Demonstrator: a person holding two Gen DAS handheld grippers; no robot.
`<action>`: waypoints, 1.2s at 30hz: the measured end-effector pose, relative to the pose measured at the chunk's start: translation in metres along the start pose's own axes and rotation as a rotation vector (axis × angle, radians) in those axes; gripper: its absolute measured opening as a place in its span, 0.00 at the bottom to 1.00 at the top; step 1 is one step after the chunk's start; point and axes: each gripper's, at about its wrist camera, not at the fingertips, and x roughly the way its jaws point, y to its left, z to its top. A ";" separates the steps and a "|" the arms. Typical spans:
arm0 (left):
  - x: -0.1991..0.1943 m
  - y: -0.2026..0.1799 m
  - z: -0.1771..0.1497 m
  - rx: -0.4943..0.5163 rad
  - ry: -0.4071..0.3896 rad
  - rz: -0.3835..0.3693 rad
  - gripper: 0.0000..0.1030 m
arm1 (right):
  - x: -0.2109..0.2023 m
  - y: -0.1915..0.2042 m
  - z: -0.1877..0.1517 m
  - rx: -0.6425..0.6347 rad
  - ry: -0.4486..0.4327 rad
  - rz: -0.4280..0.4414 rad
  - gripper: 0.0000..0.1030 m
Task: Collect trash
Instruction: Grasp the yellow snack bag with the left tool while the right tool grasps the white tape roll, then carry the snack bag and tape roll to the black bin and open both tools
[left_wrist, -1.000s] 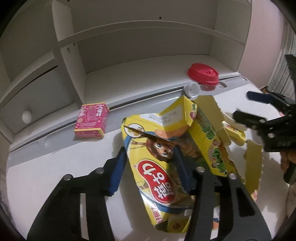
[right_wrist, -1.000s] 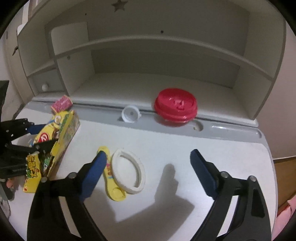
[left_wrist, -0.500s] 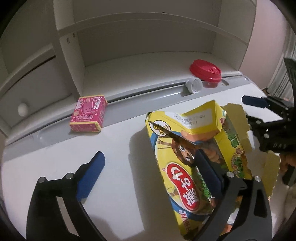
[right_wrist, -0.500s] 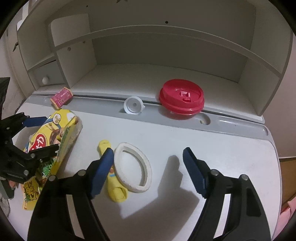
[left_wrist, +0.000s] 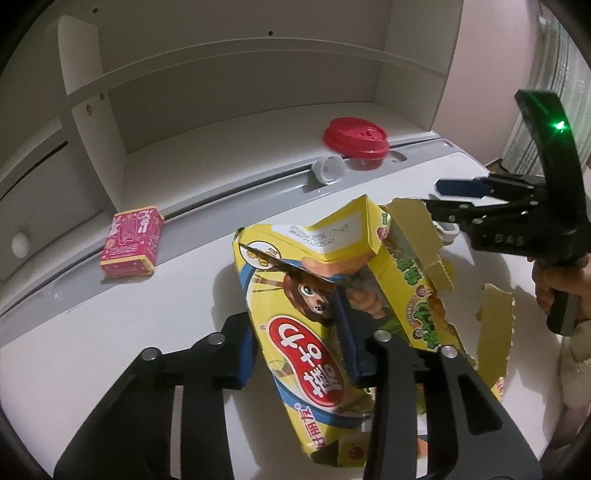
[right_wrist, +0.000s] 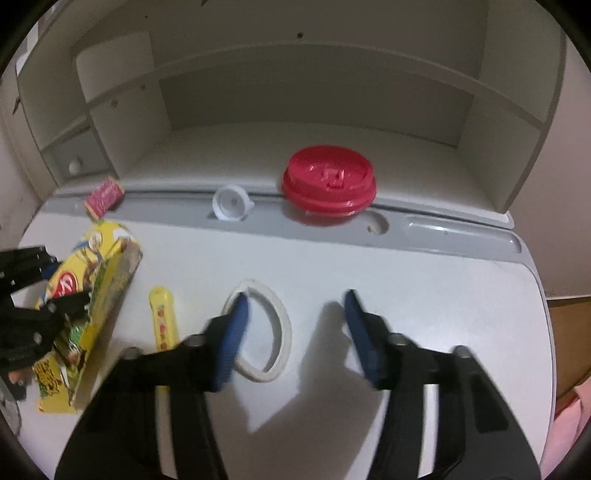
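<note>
Yellow cardboard fills the near ground: my left gripper (left_wrist: 295, 343) has its blue pads pinched on the torn snack box (left_wrist: 314, 302), one pad on each side of the front panel, which I judge keeps the flattened, ragged carton from flopping while I gather it. Using that box as my landmark, its face shows a cartoon monkey, a red oval with white characters I cannot read with confidence, and a printed date stamp on the top flap, too blurred to give exactly. To the right of the box my right gripper (right_wrist: 295, 325) is spread wide and holds nothing; its left pad sits over the rim of the white ring (right_wrist: 266, 332) lying flat on the desk (right_wrist: 424, 280), likely lined up for the next pick. Between ring and box lies a yellow wrapper strip (right_wrist: 164, 321). Beyond the box, on the grey ledge, rest a pink carton (left_wrist: 131, 242) to its left, then a white cap (left_wrist: 328, 169) and a red cup lid (left_wrist: 355, 139) farther right, all trash not yet collected.
</note>
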 end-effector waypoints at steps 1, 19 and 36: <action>0.000 0.000 0.000 -0.001 -0.002 -0.004 0.33 | 0.000 0.002 0.000 -0.012 -0.001 -0.009 0.36; -0.012 0.019 0.001 -0.089 -0.067 0.035 0.09 | -0.006 0.012 -0.002 -0.025 -0.039 0.014 0.07; -0.059 -0.009 0.014 -0.092 -0.146 0.018 0.04 | -0.073 0.008 -0.030 0.000 -0.134 0.078 0.07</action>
